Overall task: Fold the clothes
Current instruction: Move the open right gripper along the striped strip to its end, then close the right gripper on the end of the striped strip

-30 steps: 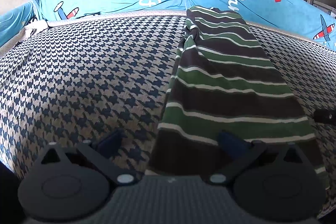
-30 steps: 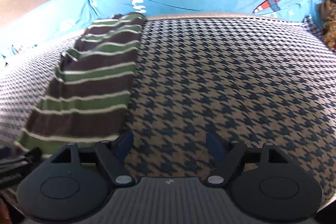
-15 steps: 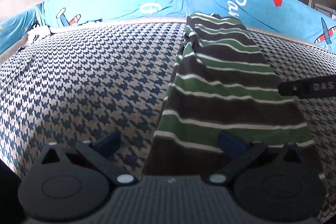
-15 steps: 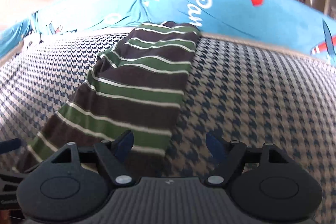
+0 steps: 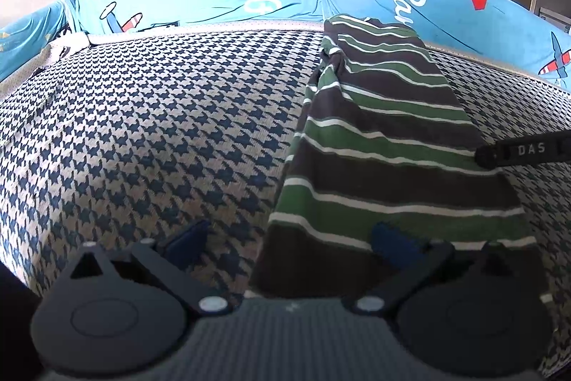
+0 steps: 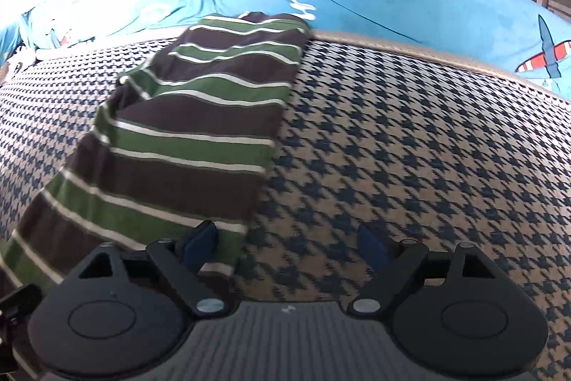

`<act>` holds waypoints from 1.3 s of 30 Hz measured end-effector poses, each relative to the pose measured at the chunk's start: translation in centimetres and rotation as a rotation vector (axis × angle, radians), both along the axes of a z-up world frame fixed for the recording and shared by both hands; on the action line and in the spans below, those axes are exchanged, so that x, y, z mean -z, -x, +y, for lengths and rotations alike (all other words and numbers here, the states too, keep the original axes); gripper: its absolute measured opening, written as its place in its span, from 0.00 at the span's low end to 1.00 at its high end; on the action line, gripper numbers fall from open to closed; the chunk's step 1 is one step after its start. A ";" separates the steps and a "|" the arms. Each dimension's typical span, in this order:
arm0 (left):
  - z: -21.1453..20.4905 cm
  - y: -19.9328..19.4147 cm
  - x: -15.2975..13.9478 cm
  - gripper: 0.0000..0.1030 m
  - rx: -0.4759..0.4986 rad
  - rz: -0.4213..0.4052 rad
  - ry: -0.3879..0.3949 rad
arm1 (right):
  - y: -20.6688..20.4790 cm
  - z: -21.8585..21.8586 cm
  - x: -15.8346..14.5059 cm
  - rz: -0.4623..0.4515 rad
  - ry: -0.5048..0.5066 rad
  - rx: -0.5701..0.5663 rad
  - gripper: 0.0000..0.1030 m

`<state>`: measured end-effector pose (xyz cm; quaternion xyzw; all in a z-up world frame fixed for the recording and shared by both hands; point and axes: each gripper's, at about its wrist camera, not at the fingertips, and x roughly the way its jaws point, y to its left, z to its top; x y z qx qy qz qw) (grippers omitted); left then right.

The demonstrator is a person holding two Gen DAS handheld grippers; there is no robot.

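Across the centre of both wrist views, the striped garment lies folded into a long strip on the houndstooth cushion. Left gripper stands spread over its near hem; right gripper is opening, nothing pinched. Judged next: grasp both near corners and fold toward the top of the frame.

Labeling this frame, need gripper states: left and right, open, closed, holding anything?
Left gripper: open, holding nothing; near edge of the striped garment lies between its jaws.
Right gripper: jaws opening, holding nothing; garment's near corner lies between them.
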<state>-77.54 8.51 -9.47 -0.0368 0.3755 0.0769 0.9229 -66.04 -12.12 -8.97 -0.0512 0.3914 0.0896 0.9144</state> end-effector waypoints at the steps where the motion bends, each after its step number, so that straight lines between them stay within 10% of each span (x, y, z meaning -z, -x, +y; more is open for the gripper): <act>1: 0.1 0.0 0.0 1.00 -0.003 0.003 0.002 | -0.2 -0.2 -0.1 0.005 0.003 0.001 0.82; 10: 0.4 -0.5 -1.0 1.00 -0.032 0.016 0.048 | -1.8 -2.0 -1.5 0.032 -0.101 0.009 0.79; 23: -1.8 -4.6 -1.5 1.00 0.022 0.036 0.078 | -5.5 -2.7 -2.7 0.039 -0.297 -0.062 0.42; 39: -3.1 -11.2 -1.7 1.00 0.088 0.085 0.085 | -11.3 -2.9 -2.5 0.017 -0.392 -0.079 0.42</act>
